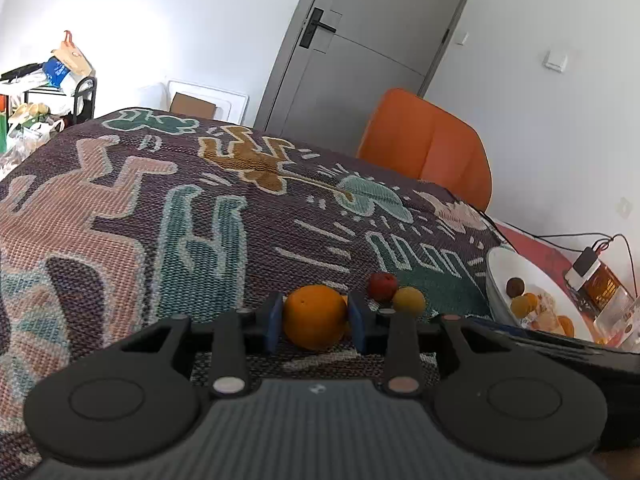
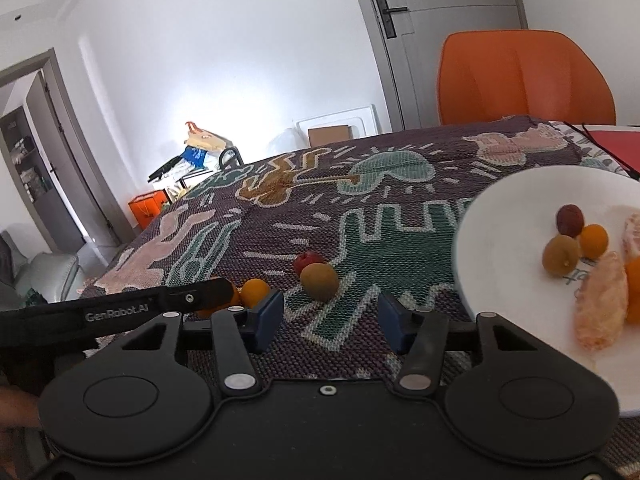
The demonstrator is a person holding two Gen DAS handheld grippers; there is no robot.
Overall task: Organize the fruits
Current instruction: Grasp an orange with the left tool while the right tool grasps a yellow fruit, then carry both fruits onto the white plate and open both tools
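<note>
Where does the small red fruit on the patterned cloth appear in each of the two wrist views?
Left wrist view: the small red fruit lies right of centre, just beyond the left gripper, touching a yellow-brown fruit.
Right wrist view: the small red fruit lies near the centre, behind the same yellow-brown fruit.
Shared landmark: the orange chair beyond the table.

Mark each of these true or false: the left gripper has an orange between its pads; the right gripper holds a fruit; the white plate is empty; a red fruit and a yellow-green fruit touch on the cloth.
1. The left gripper has the orange between its pads: true.
2. The right gripper holds a fruit: false; its jaws are open over bare cloth.
3. The white plate is empty: false; it holds several fruits.
4. The red fruit and yellow-green fruit touch: true.
</note>
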